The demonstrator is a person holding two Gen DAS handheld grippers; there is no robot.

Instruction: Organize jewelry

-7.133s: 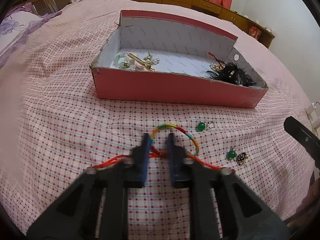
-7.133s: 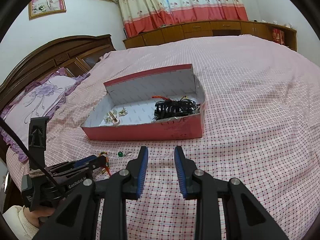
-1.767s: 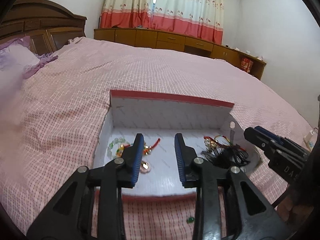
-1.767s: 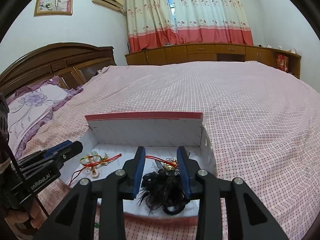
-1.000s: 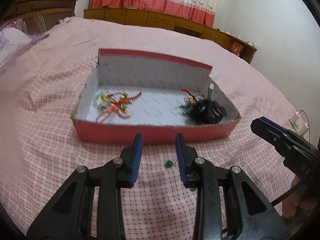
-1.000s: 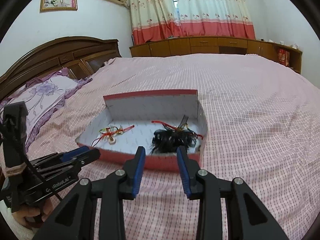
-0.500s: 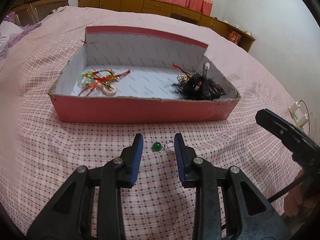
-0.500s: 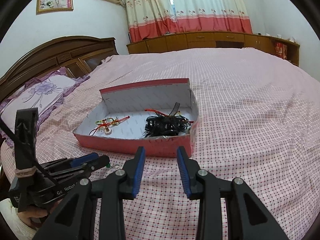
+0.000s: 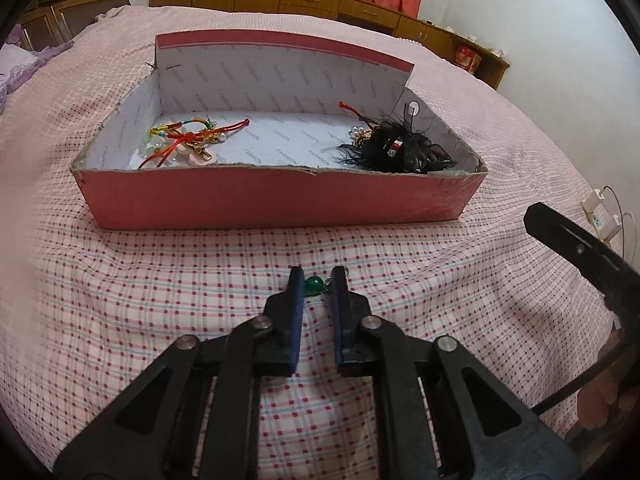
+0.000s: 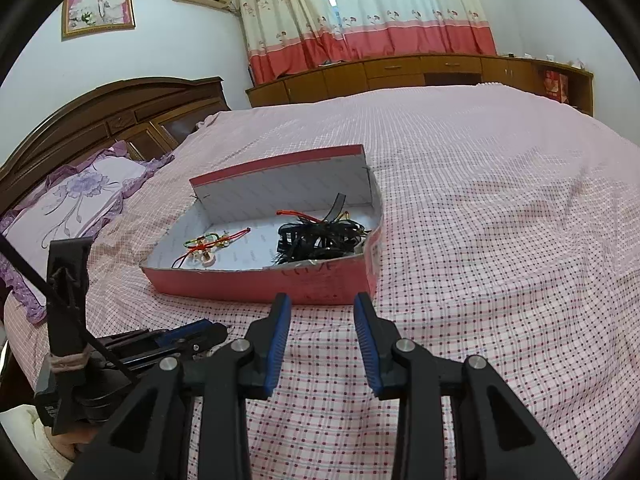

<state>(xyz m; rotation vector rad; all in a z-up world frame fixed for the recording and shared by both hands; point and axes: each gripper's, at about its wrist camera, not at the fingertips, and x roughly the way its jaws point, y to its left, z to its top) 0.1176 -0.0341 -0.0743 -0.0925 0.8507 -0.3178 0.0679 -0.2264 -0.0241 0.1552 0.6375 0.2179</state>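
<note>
A green bead earring [image 9: 314,285] lies on the checked bedspread between the tips of my left gripper [image 9: 317,280]. The jaws stand a little apart on either side of it, low on the cloth. A pink cardboard box [image 9: 280,200] stands behind; it also shows in the right wrist view [image 10: 256,280]. Inside, a red cord bracelet with beads [image 9: 188,140] lies at the left and a black feather hair clip [image 9: 396,148] at the right. My right gripper [image 10: 322,312] is open and empty above the bedspread, in front of the box's near wall.
The right gripper's body [image 9: 580,248] reaches in from the right edge of the left wrist view. The left gripper [image 10: 180,338] lies low at the left in the right wrist view. A purple pillow [image 10: 72,200] and wooden headboard [image 10: 120,108] lie beyond. Cabinets [image 10: 420,72] line the far wall.
My left gripper left the box after dropping the bracelet, came down to the bedspread and narrowed its jaws around the green earring. My right gripper drew back from the box and lowered.
</note>
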